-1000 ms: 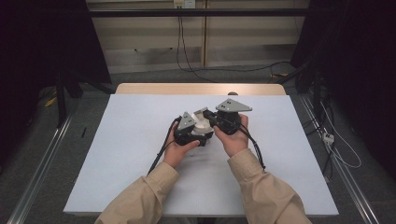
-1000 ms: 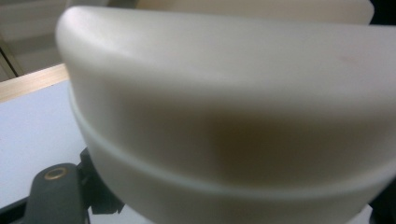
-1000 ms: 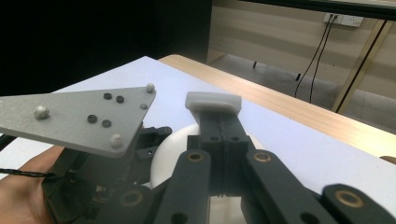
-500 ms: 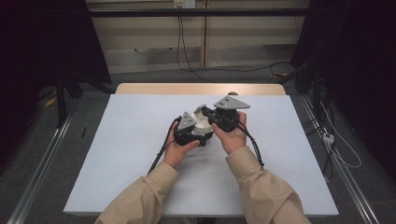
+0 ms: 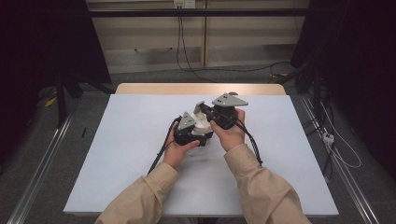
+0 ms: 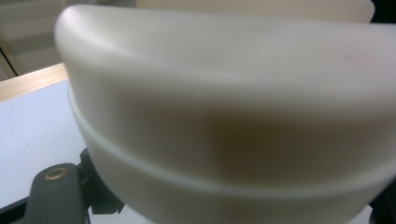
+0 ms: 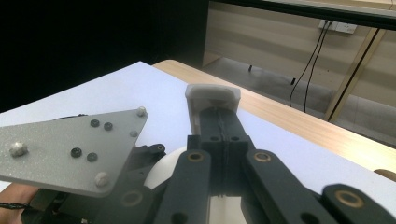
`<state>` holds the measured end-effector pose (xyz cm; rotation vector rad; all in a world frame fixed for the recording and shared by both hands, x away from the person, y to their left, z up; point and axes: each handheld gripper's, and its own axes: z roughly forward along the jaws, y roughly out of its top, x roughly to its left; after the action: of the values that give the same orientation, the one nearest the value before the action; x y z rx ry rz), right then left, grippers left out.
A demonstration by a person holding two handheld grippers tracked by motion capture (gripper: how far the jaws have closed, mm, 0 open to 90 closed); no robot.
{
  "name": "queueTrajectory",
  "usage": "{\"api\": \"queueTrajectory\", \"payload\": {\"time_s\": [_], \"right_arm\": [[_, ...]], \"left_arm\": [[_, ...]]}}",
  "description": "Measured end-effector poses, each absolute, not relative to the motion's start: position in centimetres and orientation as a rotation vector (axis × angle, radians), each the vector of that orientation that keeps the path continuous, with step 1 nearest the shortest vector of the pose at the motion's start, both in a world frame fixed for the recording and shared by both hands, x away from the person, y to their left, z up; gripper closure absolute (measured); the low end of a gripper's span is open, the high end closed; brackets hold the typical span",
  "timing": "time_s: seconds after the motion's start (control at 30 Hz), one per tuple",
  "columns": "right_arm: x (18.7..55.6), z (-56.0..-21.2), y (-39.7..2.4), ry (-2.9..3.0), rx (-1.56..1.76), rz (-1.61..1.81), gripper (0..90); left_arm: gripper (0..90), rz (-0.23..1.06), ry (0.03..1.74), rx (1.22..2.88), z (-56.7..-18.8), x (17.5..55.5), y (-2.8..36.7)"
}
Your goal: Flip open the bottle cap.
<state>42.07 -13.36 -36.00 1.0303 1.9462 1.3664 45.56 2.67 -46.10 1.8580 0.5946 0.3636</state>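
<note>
Cream plastic, a rounded lidded container [image 5: 201, 125] sits lifted off the counter [image 5: 116, 154], between both tools. The left tool [image 5: 198, 135] is clamped on its body; the right tool [image 5: 201, 108], jaws pressed together, pinches its white lid edge. Opening looks barely begun.

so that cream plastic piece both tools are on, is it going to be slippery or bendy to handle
Probably slippery: the cream plastic piece looks smooth and faintly glossy in the left gripper view. Likely stiff, since its rounded wall and raised rim line keep a clean shape with the left tool and right tool shut on it. Probably light, as it seems to be held off the white table.
</note>
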Motion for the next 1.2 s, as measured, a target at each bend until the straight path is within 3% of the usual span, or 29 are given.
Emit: {"api": "queueTrajectory", "payload": {"time_s": [1.2], "right_arm": [[43.2, -35.9, -12.8, 1.959, 1.012, 1.358, 90.0]], "left_arm": [[18.6, 0.371, 0.591, 1.863, -46.1, 45.6, 2.7]]}}
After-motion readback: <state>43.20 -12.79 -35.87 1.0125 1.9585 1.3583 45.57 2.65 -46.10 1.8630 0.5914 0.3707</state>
